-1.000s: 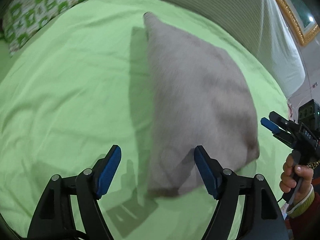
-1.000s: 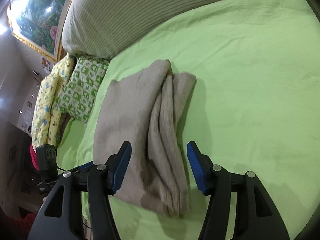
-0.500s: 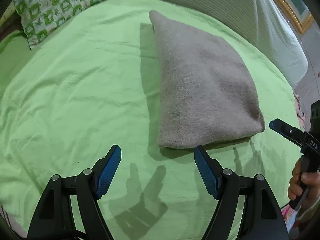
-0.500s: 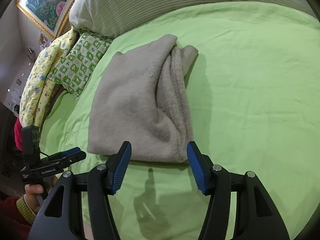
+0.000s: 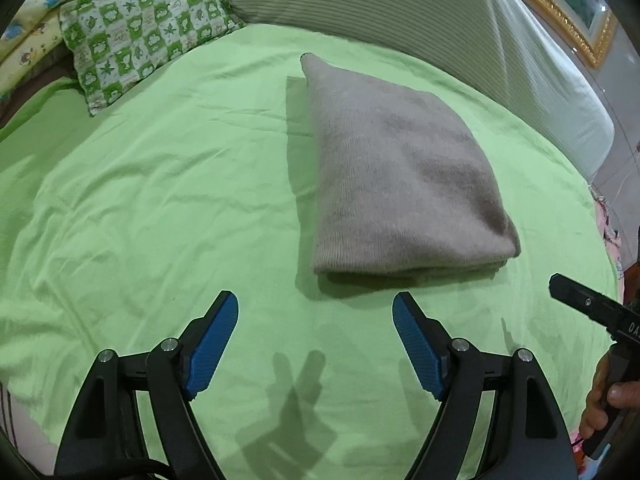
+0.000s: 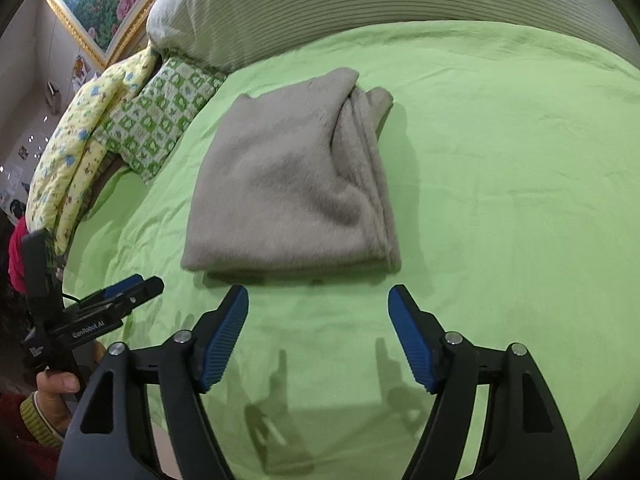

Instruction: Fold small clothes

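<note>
A folded grey-beige fleece garment (image 5: 400,184) lies flat on the green bedsheet (image 5: 160,208); it also shows in the right wrist view (image 6: 288,192), with its layered folded edges on the right side. My left gripper (image 5: 316,316) is open and empty, hovering just short of the garment's near edge. My right gripper (image 6: 318,308) is open and empty, also just short of the near edge. The right gripper shows at the right edge of the left wrist view (image 5: 592,308), and the left gripper at the left of the right wrist view (image 6: 112,300).
A green-and-white patterned pillow (image 5: 140,36) and a yellow printed quilt (image 6: 76,152) lie at the far left of the bed. A striped grey headboard cushion (image 5: 400,8) runs along the back. A framed picture (image 6: 96,4) hangs on the wall.
Both grippers have pulled back from the garment, which was between the fingers a second ago. The garment now lies settled and flat on the sheet, ahead of both grippers.
</note>
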Demonstrator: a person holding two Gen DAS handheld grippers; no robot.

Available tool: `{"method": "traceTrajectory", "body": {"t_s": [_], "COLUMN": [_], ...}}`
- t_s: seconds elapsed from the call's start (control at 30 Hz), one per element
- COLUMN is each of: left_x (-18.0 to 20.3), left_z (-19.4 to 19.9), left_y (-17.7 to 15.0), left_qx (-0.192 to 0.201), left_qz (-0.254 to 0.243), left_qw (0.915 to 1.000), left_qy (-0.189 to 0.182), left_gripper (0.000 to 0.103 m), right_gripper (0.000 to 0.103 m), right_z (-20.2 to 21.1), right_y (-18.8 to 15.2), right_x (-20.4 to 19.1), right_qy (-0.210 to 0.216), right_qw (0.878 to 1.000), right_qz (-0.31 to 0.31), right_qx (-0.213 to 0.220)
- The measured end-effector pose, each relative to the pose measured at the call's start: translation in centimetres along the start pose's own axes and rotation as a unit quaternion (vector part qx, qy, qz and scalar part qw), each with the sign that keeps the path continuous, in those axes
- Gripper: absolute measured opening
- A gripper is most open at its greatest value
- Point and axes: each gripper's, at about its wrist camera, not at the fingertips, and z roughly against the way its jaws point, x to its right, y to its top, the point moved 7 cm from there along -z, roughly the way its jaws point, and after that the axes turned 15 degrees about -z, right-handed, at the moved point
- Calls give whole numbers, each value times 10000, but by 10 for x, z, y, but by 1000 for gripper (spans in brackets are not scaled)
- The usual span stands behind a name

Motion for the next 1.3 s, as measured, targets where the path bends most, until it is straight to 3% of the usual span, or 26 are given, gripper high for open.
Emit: {"method": "traceTrajectory", "body": {"t_s": [0.17, 0.47, 0.73, 0.87, 1.1, 1.3], "left_x": [2, 8, 20, 30, 36, 37], "left_z": [8, 24, 25, 31, 43, 48], "left_y": [-1, 7, 0, 1, 11, 18], "left_qx": [23, 18, -173, -80, 145, 274], "left_qz": [36, -130, -353, -630, -696, -736], "left_qw": [9998, 9958, 9925, 9890, 9902, 9899], "left_qy": [193, 906, 1157, 1336, 1206, 1184], "left_gripper": [80, 82, 84, 85, 89, 91], "right_gripper": [74, 79, 79, 79, 86, 88], "right_z": [-4, 1, 1, 10, 27, 30], "right_y": [-7, 3, -12, -17, -14, -11], "right_x": [-8, -7, 1, -9, -40, -43], "right_qy": [119, 294, 332, 342, 211, 77], "right_qw": [9996, 9991, 9990, 9985, 9925, 9909], "right_qz": [182, 269, 204, 426, 1035, 1104], "right_qx": [-178, -127, -237, 19, 623, 767]}}
